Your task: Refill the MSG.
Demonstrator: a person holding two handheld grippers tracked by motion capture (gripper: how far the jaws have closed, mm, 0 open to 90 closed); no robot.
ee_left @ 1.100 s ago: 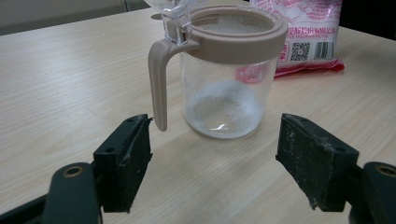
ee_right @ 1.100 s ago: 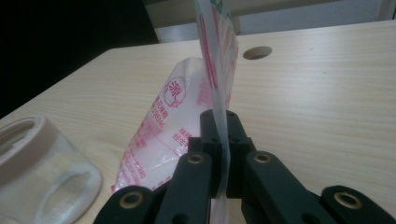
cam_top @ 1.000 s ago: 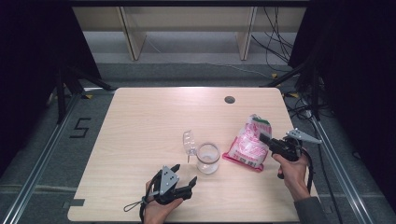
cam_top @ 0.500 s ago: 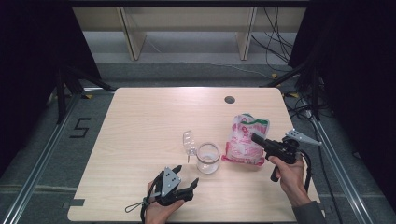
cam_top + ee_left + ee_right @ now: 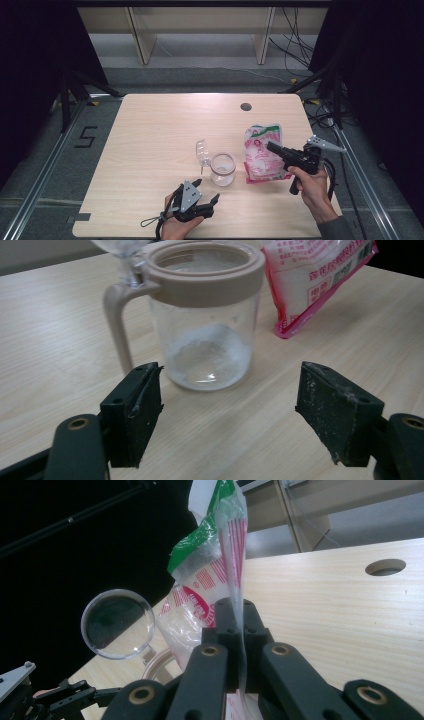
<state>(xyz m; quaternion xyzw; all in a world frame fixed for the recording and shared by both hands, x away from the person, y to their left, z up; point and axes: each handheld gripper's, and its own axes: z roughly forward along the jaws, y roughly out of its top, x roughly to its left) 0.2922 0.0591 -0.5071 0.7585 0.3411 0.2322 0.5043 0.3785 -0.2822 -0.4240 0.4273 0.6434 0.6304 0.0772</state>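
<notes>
At the bottom middle of the high view, the left gripper is resting low on the pale wooden table, and its two black jaws are standing wide apart with nothing between them. Just above it in that frame, the clear glass jar with the beige ring and handle is standing upright with its round see-through lid flipped up, and a little white powder is lying at its bottom. In the left gripper view the jar is sitting between and beyond the jaws, not touching them. To the right of the jar, the right gripper is pinching the pink and white plastic bag with the green top; in the right gripper view the jaws are pressed tight on the thin bag edge. It looks like the bag is being lifted to pour into the jar. To do this well, the left jaws should probably be hugging the jar so it is not tipping, while the bag is being tilted slowly over the open mouth. The small round hole is farther up the table.
</notes>
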